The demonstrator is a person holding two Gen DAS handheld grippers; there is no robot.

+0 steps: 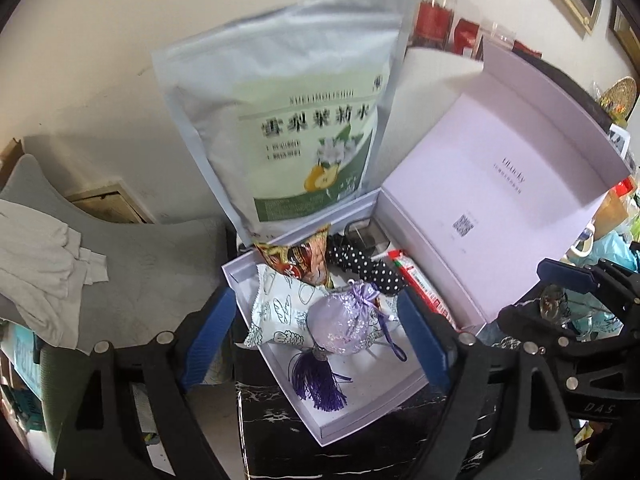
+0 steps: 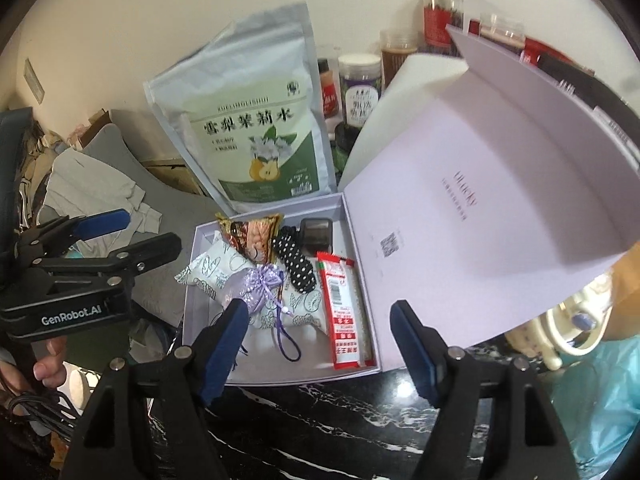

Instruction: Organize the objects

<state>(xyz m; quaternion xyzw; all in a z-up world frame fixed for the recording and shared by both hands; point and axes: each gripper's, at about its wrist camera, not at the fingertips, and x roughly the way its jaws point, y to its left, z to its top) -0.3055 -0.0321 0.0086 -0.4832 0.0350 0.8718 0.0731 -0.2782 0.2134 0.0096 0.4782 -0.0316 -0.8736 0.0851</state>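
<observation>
1. A shallow pale-lilac cardboard gift box sits on a black marble-patterned tabletop. Its hinged lid stands open, leaning back to the right.
2. Inside the box lie several small things: a lilac sequinned drawstring sachet with a purple tassel, resting on a white printed snack packet; a brown and gold foil snack pouch toward the back; a black fabric piece with white polka dots; and a long red and white wrapped bar along the right wall.
3. A small dark item at the back of the box cannot be identified.
4. The left gripper hovers above the box, its blue-padded fingers wide apart, holding nothing.
5. The right gripper also hovers over the box front, fingers spread wide and empty.
6. A large silver and green stand-up pouch with a pear picture stands behind the box, outside it.
7. Judging by this, the small items look packed; closing the lid probably remains. Whether the large pouch belongs is unclear.
</observation>
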